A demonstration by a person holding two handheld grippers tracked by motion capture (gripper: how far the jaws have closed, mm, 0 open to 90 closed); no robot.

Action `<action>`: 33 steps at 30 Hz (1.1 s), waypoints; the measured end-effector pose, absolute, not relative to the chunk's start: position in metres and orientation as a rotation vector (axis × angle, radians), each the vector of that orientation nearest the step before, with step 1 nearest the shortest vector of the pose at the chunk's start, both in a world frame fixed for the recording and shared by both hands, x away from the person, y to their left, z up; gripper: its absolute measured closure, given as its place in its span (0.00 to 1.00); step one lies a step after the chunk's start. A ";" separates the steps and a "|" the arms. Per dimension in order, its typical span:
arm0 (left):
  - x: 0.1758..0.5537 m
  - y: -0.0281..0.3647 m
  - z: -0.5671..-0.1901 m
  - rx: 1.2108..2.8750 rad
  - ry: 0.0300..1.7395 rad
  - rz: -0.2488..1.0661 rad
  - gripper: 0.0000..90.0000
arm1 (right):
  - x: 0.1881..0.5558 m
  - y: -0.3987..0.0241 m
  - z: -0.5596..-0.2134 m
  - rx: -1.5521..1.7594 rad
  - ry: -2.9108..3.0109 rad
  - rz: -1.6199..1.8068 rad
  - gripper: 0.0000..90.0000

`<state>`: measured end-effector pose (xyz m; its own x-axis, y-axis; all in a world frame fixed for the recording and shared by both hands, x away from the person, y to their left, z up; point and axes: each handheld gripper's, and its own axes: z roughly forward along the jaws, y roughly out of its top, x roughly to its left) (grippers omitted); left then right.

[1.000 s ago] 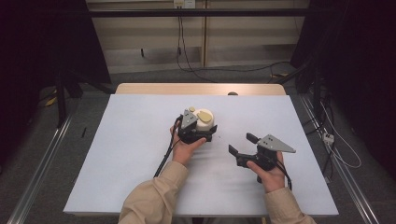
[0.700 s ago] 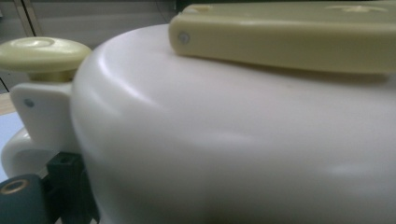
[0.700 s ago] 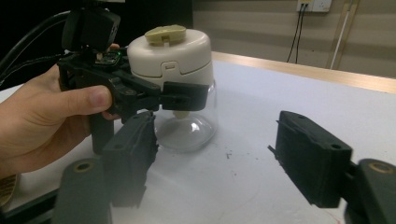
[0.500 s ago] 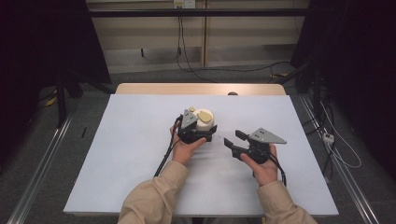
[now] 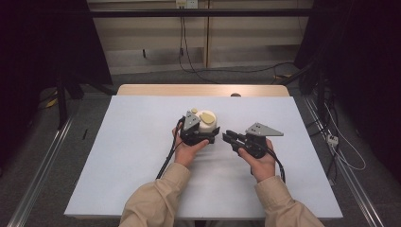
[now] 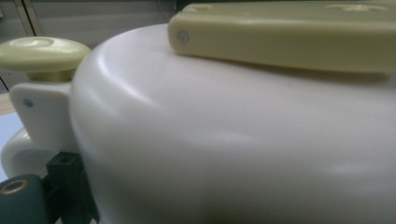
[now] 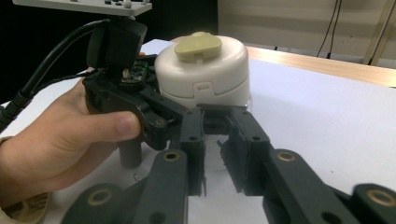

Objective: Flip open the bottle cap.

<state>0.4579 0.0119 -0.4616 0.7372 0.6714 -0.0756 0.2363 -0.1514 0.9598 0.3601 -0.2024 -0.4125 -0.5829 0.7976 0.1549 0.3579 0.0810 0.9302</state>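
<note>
Since the earlier frames the right gripper (image 5: 229, 137) has travelled leftward across the worktop (image 5: 118, 156) and now sits just beside the round white plastic container with the pale yellow lid knob (image 5: 206, 121); the container and the left gripper (image 5: 201, 135) have kept their place. In the high view the container stands upright near the middle of the worktop, with the left gripper pressed against its near side. In the left gripper view the white wall of the container lies right against the camera, and whether that gripper is clamped on it cannot be told for certain. In the right gripper view the right gripper's jaws stand a little apart, released and holding nothing, their tips level with the base of the container (image 7: 201, 70) and just short of it; the person's left hand (image 7: 60, 135) steadies the other tool alongside.

Judged progress: the container is braced and the second gripper's approach is nearly complete. What appears left is for the right gripper to take hold of the base or lid and then work the container, presumably to open it. The lid seems to be seated as yet.
</note>
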 end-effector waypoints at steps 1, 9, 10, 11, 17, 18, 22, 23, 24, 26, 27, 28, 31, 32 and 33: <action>0.458 0.012 -0.462 1.724 0.721 0.444 0.06 | 0.361 -0.201 -0.412 1.141 1.977 1.511 0.87; 0.458 0.011 -0.462 1.714 0.728 0.437 0.06 | 0.370 -0.195 -0.407 1.135 1.992 1.517 0.99; 0.458 0.011 -0.462 1.714 0.728 0.437 0.06 | 0.371 -0.195 -0.406 1.130 1.993 1.513 0.99; 0.458 0.011 -0.462 1.715 0.729 0.438 0.06 | 0.372 -0.194 -0.405 1.123 1.996 1.515 1.00; 0.458 0.011 -0.462 1.717 0.728 0.441 0.06 | 0.377 -0.190 -0.402 1.099 2.017 1.503 1.00; 0.458 0.011 -0.462 1.717 0.728 0.442 0.06 | 0.378 -0.190 -0.402 1.094 2.020 1.505 1.00; 0.458 0.011 -0.462 1.717 0.728 0.441 0.06 | 0.380 -0.188 -0.400 1.095 2.016 1.503 1.00; 0.458 0.011 -0.462 1.717 0.728 0.442 0.06 | 0.380 -0.188 -0.400 1.093 2.014 1.505 1.00; 0.458 0.011 -0.462 1.717 0.728 0.442 0.06 | 0.381 -0.188 -0.400 1.091 2.015 1.504 1.00; 0.458 0.011 -0.462 1.718 0.727 0.443 0.06 | 0.382 -0.187 -0.399 1.088 2.015 1.501 1.00; 0.458 0.011 -0.462 1.717 0.728 0.442 0.06 | 0.383 -0.187 -0.398 1.088 2.017 1.500 1.00; 0.458 0.011 -0.462 1.718 0.727 0.443 0.06 | 0.383 -0.186 -0.397 1.089 2.018 1.501 1.00; 0.458 0.011 -0.462 1.719 0.727 0.443 0.06 | 0.384 -0.184 -0.395 1.085 2.017 1.502 1.00; 0.458 0.011 -0.462 1.719 0.727 0.443 0.06 | 0.385 -0.184 -0.395 1.084 2.016 1.504 1.00; 0.458 0.011 -0.462 1.719 0.727 0.444 0.06 | 0.385 -0.184 -0.395 1.087 2.014 1.501 1.00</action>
